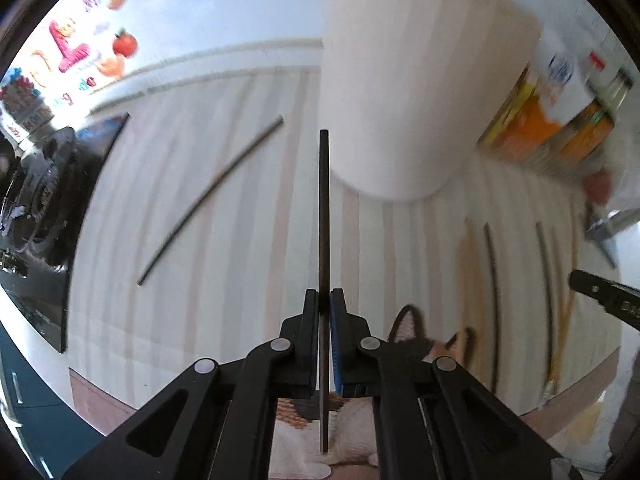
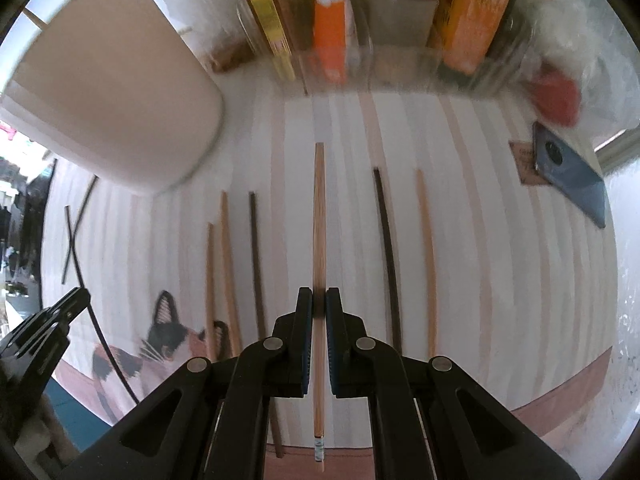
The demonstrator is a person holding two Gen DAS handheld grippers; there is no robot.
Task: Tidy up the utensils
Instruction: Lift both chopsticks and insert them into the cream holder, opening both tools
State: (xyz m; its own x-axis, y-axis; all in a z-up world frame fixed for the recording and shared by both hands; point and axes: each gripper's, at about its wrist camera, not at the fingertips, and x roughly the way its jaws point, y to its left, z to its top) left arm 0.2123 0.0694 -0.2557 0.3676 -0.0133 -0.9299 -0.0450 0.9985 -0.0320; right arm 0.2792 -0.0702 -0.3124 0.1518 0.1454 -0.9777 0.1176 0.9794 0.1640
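Observation:
My left gripper (image 1: 324,296) is shut on a dark chopstick (image 1: 324,208) that points forward at the white holder cup (image 1: 396,92). Another dark chopstick (image 1: 208,200) lies on the striped mat to the left. My right gripper (image 2: 319,296) is shut on a light wooden chopstick (image 2: 319,220) held above the mat. Several chopsticks lie on the mat around it: wooden ones (image 2: 227,256) and a dark one (image 2: 256,256) to the left, a dark one (image 2: 387,256) and a wooden one (image 2: 426,256) to the right. The cup (image 2: 116,92) stands at the upper left.
Jars and boxes (image 2: 332,20) line the back of the striped cat-print mat (image 2: 500,240). A blue phone (image 2: 568,172) lies at the right. A black tablet-like object (image 1: 44,208) sits left of the mat. The left gripper (image 2: 48,332) shows in the right wrist view.

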